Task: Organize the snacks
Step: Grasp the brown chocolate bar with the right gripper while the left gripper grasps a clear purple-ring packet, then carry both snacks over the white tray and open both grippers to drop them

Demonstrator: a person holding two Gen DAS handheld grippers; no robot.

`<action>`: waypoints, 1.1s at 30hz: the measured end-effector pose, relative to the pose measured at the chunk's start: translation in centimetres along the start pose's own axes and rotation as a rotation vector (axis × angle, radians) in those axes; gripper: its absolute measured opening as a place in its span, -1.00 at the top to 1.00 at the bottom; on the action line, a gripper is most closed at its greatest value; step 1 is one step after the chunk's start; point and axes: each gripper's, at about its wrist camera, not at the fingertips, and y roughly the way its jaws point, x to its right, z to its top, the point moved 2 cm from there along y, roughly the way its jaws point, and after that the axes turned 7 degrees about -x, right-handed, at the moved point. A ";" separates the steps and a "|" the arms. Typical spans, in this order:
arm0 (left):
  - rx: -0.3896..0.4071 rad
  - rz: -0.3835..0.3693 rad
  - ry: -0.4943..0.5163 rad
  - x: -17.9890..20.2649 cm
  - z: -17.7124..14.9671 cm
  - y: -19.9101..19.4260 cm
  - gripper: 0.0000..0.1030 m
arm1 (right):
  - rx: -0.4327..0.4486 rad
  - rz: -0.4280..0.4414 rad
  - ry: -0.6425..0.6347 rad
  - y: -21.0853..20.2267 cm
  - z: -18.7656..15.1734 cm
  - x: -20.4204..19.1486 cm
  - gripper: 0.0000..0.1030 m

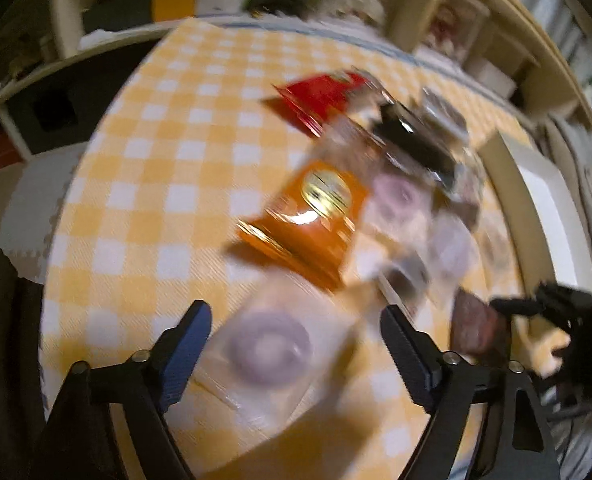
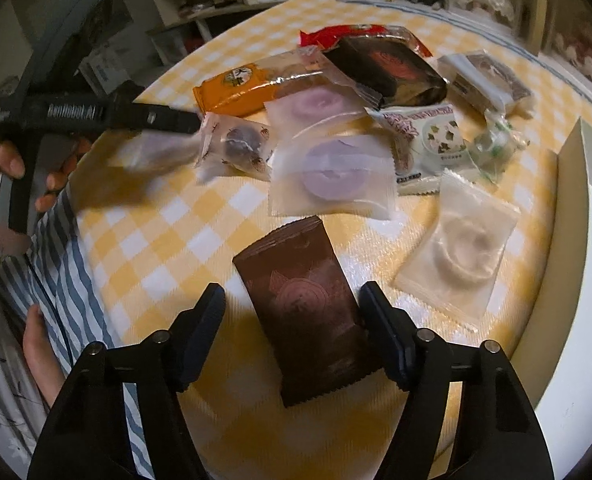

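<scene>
Several wrapped snacks lie on a yellow-checked tablecloth [image 2: 168, 216]. My right gripper [image 2: 292, 316] is open, its fingers on either side of a brown packet [image 2: 304, 300] lying flat; touching or apart, I cannot tell. My left gripper [image 1: 294, 330] is open over a clear packet holding a purple pastry [image 1: 268, 344]; this view is motion-blurred. The left gripper also shows in the right wrist view [image 2: 168, 118], above a blurred clear packet [image 2: 164, 152]. Further off lie an orange packet [image 2: 236, 88], two purple pastries [image 2: 336, 172], a black-and-red packet [image 2: 384, 64] and a pale pastry packet [image 2: 460, 248].
A white box [image 2: 576, 200] stands at the table's right edge. A striped cloth [image 2: 56, 272] hangs at the left edge. Shelves and clutter stand behind the table. Other small packets [image 2: 428, 136] lie at the back right.
</scene>
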 end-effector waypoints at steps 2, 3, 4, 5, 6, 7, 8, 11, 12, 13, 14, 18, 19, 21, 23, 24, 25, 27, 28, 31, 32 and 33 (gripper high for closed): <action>-0.029 0.001 0.032 1.0 -0.7 0.2 -0.44 | -0.011 -0.015 0.005 -0.2 -0.2 0.0 -0.22; -0.047 0.011 0.050 1.5 -1.0 0.3 -0.35 | -0.016 -0.018 0.009 -0.3 -0.2 -0.1 -0.21; -0.059 0.028 0.070 2.1 -1.3 0.6 -0.30 | -0.019 -0.022 0.013 -0.3 -0.3 -0.1 -0.17; -0.069 0.040 0.082 2.5 -1.5 0.5 -0.27 | -0.022 -0.027 0.017 -0.2 -0.4 -0.1 -0.12; -0.080 0.058 0.091 2.9 -1.5 0.7 -0.22 | -0.026 -0.035 0.022 -0.3 -0.5 -0.2 -0.09; -0.085 0.073 0.091 3.2 -1.7 0.7 -0.20 | -0.029 -0.044 0.026 -0.3 -0.6 -0.2 -0.02; -0.085 0.094 0.084 3.6 -1.8 1.0 -0.20 | -0.030 -0.051 0.032 -0.4 -0.8 -0.2 0.01; -0.081 0.151 0.046 4.4 -1.8 1.4 -0.20 | -0.032 -0.082 0.045 -0.2 -0.8 -0.7 0.10; -0.077 0.174 0.034 4.7 -1.9 1.6 -0.20 | -0.032 -0.099 0.045 -0.2 -0.9 -1.0 0.12; -0.075 0.195 0.027 5.0 -1.9 1.8 -0.19 | -0.031 -0.103 0.048 -0.3 -0.9 -1.0 0.19; -0.073 0.219 0.026 5.4 -1.9 2.0 -0.20 | -0.029 -0.104 0.056 -0.4 -1.0 -1.0 0.18; -0.075 0.244 0.027 6.2 -2.1 2.1 0.03 | -0.011 -0.087 0.100 -1.1 -1.1 -0.6 0.19; -0.080 0.241 0.021 6.2 -2.2 2.1 0.05 | -0.001 -0.090 0.103 -1.5 -1.2 -0.5 0.19; -0.087 0.242 0.006 5.8 -2.5 1.7 0.09 | 0.032 -0.086 0.122 -2.4 -1.0 -0.3 0.19; -0.083 0.239 -0.032 5.3 -2.7 1.0 0.10 | 0.074 -0.082 0.142 -3.6 -0.7 -0.1 0.19; -0.078 0.236 -0.045 4.8 -2.4 0.5 0.10 | 0.089 -0.083 0.148 -4.1 -0.7 0.0 0.19; -0.064 0.233 -0.059 4.7 -2.3 0.0 0.11 | 0.113 -0.082 0.159 -4.7 -0.5 0.1 0.19; -0.015 0.229 -0.078 4.6 -2.3 -1.8 0.11 | 0.154 -0.081 0.175 -5.7 -0.3 0.2 0.19; 0.008 0.225 -0.083 4.5 -2.4 -2.7 0.11 | 0.168 -0.085 0.178 -6.0 -0.3 0.3 0.19; 0.102 0.203 -0.094 5.1 -2.4 -5.6 0.11 | 0.238 -0.101 0.194 -8.0 0.1 0.6 0.19; 0.131 0.195 -0.094 5.4 -2.5 -6.5 0.11 | 0.257 -0.102 0.198 -8.6 0.1 0.8 0.19; 0.160 0.185 -0.090 5.8 -2.8 -7.7 0.11 | 0.280 -0.103 0.205 -9.3 0.3 1.0 0.19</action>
